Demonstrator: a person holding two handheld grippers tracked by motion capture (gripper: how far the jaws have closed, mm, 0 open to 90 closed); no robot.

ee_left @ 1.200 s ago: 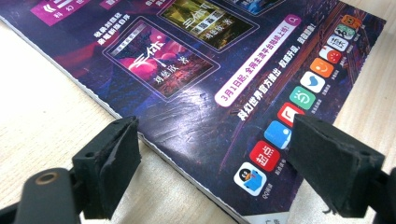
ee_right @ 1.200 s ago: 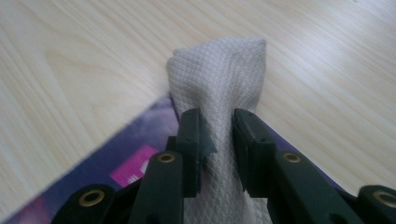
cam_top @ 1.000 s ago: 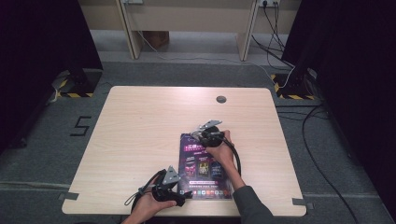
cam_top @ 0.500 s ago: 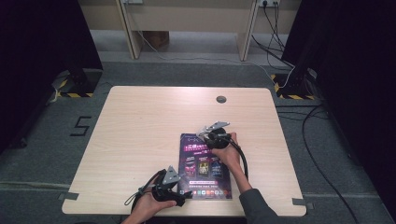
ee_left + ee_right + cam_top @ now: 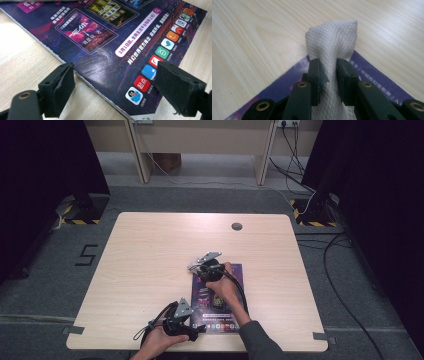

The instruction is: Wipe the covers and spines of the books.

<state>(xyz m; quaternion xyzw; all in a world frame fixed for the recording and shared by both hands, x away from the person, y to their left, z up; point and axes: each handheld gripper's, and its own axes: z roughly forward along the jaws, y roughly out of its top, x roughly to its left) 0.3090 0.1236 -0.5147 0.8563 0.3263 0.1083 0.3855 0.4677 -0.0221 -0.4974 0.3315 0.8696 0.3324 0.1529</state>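
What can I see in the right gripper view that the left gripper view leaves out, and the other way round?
The right gripper view has a white cloth pinched between the right tongs, over a corner of the purple magazine. The left gripper view has the left tongs open over the magazine's printed cover, with a row of app icons near its edge. Both views show the magazine lying on the wooden table.
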